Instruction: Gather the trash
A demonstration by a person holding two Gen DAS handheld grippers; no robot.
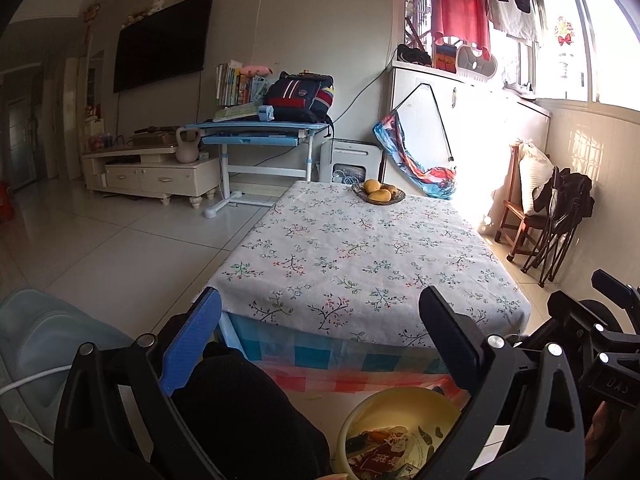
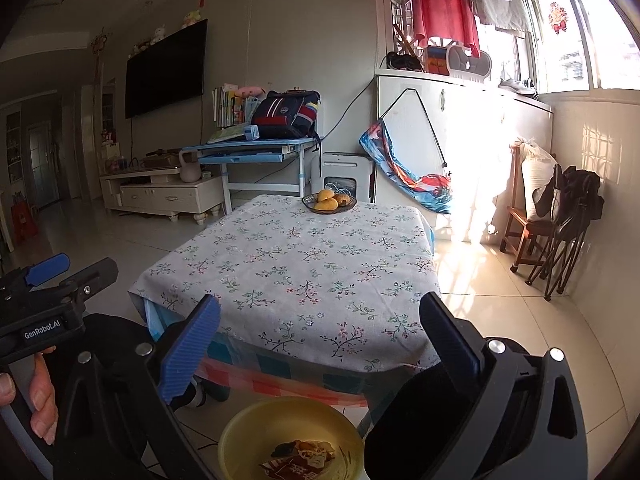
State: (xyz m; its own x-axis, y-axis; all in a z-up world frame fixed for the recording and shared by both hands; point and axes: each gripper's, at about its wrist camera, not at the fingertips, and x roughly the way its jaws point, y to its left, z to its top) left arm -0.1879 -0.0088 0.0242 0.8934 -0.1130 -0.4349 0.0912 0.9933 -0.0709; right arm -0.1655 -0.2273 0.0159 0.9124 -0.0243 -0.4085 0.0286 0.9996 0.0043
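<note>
Both grippers are held wide and empty above a yellow plastic bin that stands on the floor just in front of the cloth-covered surface. The left gripper and right gripper are both aimed past the bin toward the surface. Inside the bin, crumpled wrappers and scraps are seen, one printed red. Such trash is judged light, soft and crushable, best pinched at a raised fold. No trash is seen on the surface; only a fruit bowl is seen at its far edge from the bin.
</note>
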